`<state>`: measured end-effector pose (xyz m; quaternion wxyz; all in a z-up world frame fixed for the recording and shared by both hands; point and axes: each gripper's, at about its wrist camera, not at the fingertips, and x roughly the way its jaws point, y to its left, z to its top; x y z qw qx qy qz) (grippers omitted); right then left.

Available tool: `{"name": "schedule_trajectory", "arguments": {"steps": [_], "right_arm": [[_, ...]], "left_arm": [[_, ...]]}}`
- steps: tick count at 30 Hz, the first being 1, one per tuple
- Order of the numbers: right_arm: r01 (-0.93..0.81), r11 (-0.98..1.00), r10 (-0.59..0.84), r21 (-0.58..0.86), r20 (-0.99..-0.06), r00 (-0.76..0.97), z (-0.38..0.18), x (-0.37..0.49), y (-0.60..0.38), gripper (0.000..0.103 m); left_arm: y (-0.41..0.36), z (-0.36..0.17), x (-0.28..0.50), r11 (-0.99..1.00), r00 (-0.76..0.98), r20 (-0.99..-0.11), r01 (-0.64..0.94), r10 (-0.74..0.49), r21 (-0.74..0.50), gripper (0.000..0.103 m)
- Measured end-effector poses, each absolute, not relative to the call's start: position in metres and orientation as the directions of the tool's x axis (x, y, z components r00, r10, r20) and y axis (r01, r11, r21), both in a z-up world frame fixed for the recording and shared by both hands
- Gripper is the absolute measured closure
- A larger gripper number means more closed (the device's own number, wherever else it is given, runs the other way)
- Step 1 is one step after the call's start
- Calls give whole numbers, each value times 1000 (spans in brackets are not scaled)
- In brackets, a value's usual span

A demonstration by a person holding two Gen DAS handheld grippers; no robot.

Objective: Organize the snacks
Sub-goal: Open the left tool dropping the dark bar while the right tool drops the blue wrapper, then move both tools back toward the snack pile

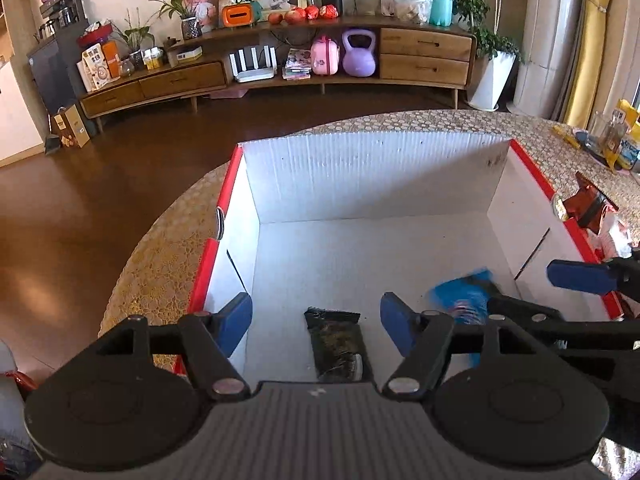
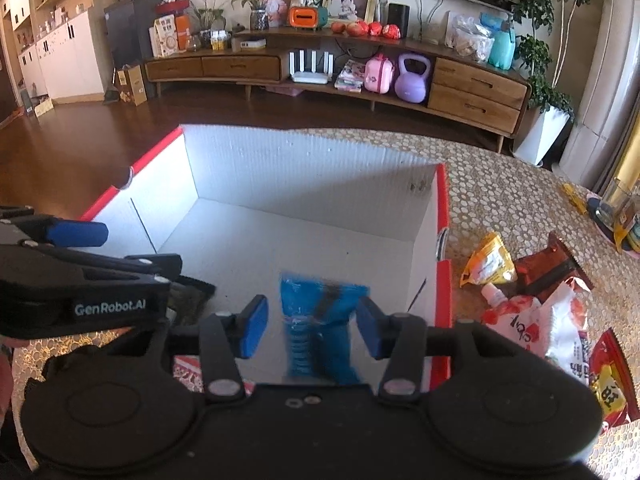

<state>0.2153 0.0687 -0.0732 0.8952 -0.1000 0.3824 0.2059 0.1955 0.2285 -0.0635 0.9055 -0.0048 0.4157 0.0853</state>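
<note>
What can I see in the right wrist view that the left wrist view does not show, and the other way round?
Only the right wrist view shows the yellow pouch and the white and red snack bag on the table beside the box, and the white cabinets far left.

Only the left wrist view shows the whole dark packet on the box floor; the right view shows only its edge.

Both show the red-edged white box, the blurred blue packet between open tongs, the brown packet and the purple kettlebell.
</note>
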Motion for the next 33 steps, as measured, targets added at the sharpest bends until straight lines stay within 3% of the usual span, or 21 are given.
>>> {"name": "schedule_trajectory", "arguments": {"steps": [6, 33], "right_arm": [[-444, 896, 306, -14, -705, 640, -60, 207, 59, 34], [-414, 910, 338, 21, -616, 711, -2, 143, -31, 12]], "left_arm": [[225, -54, 186, 984, 651, -742, -165, 158, 65, 32], [149, 12, 117, 997, 771, -633, -68, 68, 24, 32]]}}
